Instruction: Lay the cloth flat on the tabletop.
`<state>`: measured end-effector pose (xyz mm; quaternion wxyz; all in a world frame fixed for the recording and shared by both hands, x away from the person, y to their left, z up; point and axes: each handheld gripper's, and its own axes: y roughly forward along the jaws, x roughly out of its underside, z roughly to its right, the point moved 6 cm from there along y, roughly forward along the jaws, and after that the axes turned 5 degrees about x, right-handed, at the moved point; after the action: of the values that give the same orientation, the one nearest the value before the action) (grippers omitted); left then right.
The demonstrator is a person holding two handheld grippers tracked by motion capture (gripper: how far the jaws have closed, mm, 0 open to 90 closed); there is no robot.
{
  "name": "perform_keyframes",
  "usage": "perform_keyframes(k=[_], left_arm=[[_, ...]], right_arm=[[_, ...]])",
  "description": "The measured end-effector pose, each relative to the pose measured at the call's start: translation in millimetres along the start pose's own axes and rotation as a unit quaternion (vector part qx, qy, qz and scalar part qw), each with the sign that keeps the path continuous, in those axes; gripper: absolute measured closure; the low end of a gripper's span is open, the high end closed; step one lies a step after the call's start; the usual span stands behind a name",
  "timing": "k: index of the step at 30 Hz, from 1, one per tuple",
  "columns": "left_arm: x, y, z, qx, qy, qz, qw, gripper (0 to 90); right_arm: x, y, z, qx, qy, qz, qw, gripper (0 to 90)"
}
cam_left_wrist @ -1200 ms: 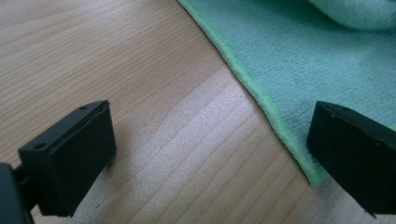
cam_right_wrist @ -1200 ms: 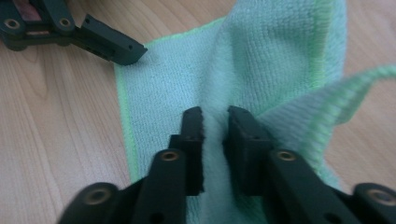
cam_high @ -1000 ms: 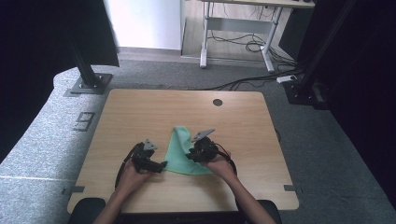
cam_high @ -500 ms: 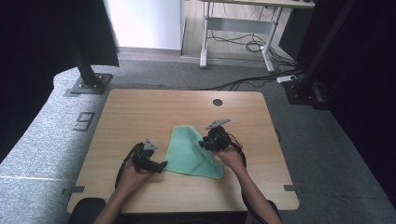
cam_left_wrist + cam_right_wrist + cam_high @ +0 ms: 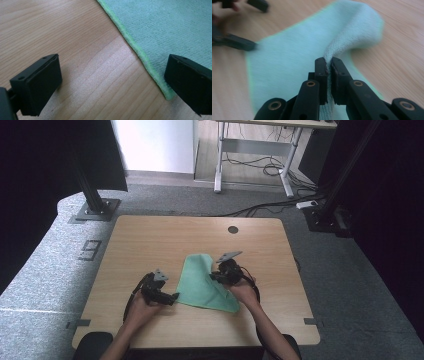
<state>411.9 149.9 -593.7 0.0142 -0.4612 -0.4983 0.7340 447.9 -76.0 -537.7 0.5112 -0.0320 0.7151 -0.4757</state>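
A green cloth [image 5: 202, 285] lies on the wooden table [image 5: 150, 245], between my two grippers. My right gripper [image 5: 216, 276] sits at the cloth's right edge. In the right gripper view its jaws have just been closing and are shut [image 5: 329, 68] on a raised fold of the cloth [image 5: 292, 57]. My left gripper [image 5: 173, 297] rests at the cloth's lower left corner. In the left gripper view it stands open [image 5: 117, 77]. Bare wood lies between its jaws, and the cloth's hemmed corner [image 5: 170, 25] reaches to its right jaw without being pinched.
A round cable hole [image 5: 233, 229] sits near the table's far edge. The person's forearms enter over the near edge. Behind the table, on grey carpet, stand black stand bases [image 5: 92, 210], cables and a desk frame [image 5: 220, 165].
The right gripper swung out to the right, then came back onto the cloth's right edge and closed on a fold. The cloth's shape shifted with it. The left gripper stayed put.
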Motion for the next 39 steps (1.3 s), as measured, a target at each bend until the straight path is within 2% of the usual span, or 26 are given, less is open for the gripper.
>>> perform_keyframes(k=[1,2,4,7,10,16,20,23,29,34,35,36,39], left_arm=[[0.0,0.0,0.0,0.0,0.0,0.0,1.0,1.2],[0.1,-0.1,-0.1,0.0,0.001,-0.001,1.0,1.2],[0.1,-0.1,-0.1,0.0,0.001,-0.001,1.0,1.2],[0.0,0.0,0.1,0.0,-0.001,0.0,1.0,1.2],[0.1,-0.1,-0.1,0.0,0.001,-0.001,1.0,1.2],[0.1,-0.1,-0.2,0.0,0.001,-0.001,1.0,1.1],[0.0,0.1,-0.3,0.0,0.002,-0.002,1.0,0.9],[-0.1,0.2,-0.2,0.0,0.001,-0.002,1.0,0.9],[-0.2,0.2,-0.2,0.0,0.001,-0.001,1.0,0.9],[-0.2,0.3,-0.2,0.0,0.001,-0.001,1.0,0.9],[-0.2,0.2,-0.1,0.0,0.001,-0.001,1.0,0.8],[-0.2,0.3,-0.1,0.0,0.001,-0.001,1.0,0.8],[-0.3,0.4,-0.2,0.0,0.001,-0.001,1.0,0.8]], right_arm=[[0.0,0.0,0.0,0.0,0.0,0.0,1.0,83.2],[-5.0,5.0,-13.8,-0.008,-0.017,-0.004,0.9998,83.1],[-5.9,7.8,-18.5,-0.012,-0.022,-0.007,0.9997,82.9],[-6.3,24.4,-36.0,-0.025,-0.037,-0.017,0.9989,82.5],[-1.2,41.7,-47.1,-0.034,-0.041,-0.033,0.998,81.6],[2.5,52.6,-56.9,-0.045,-0.044,-0.044,0.997,76.7],[-4.6,46.2,-59.3,-0.058,-0.04,-0.04,0.9967,71.0],[-10.3,41.1,-58.2,-0.059,-0.041,-0.033,0.9969,69.2],[-24.7,25.4,-48.0,-0.04,-0.045,-0.017,0.9981,65.7],[-28.4,12.4,-31.1,-0.016,-0.036,-0.007,0.9992,60.8],[-27.9,7.9,-23.4,-0.005,-0.031,-0.003,0.9995,58.3],[-27.9,7.9,-23.4,-0.005,-0.031,-0.003,0.9995,58.3],[-24.9,3.5,-10.9,0.014,-0.026,-0.003,0.9996,53.9]])
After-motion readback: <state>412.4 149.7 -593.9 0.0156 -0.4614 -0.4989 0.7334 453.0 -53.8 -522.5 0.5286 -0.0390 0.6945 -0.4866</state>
